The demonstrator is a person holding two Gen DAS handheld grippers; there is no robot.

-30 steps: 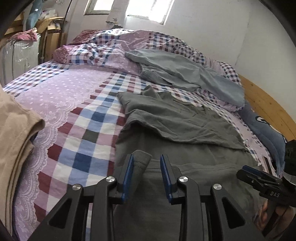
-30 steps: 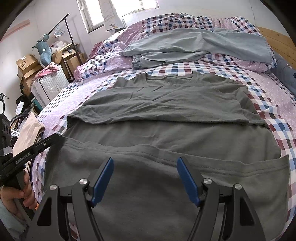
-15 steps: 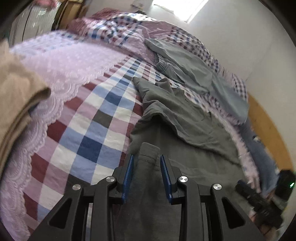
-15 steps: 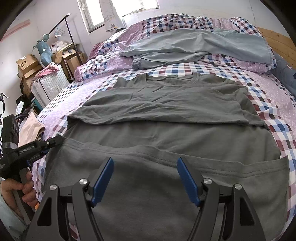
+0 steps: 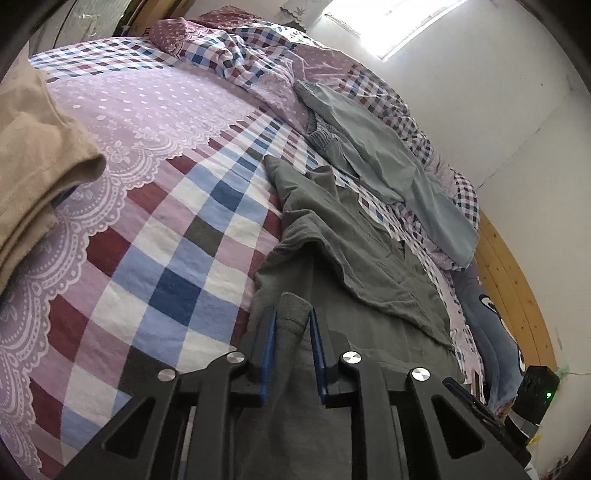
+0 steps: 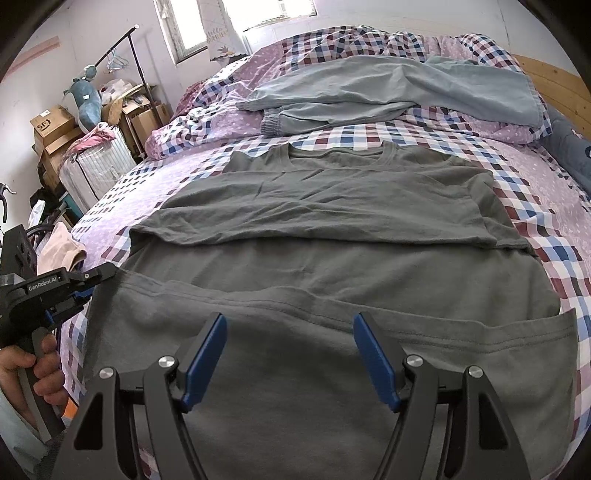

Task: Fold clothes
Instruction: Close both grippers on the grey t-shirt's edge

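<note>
— What's the left tool (image 5: pixel 293 345) doing?
— Its jaws have just been closing, nearly together on the grey T-shirt (image 6: pixel 332 206) hem corner.
— The right tool (image 6: pixel 290 356)?
— Wide apart, empty, over the shirt spread on the bed (image 5: pixel 177 236); grey-blue trousers (image 6: pixel 388 88) lie beyond.

The left wrist view sits low at the grey T-shirt's (image 5: pixel 369 266) corner, rolled, looking along the bed (image 5: pixel 166 236). The right wrist view looks down from the bed's near edge towards the window (image 6: pixel 184 29). Both share the T-shirt.
</note>
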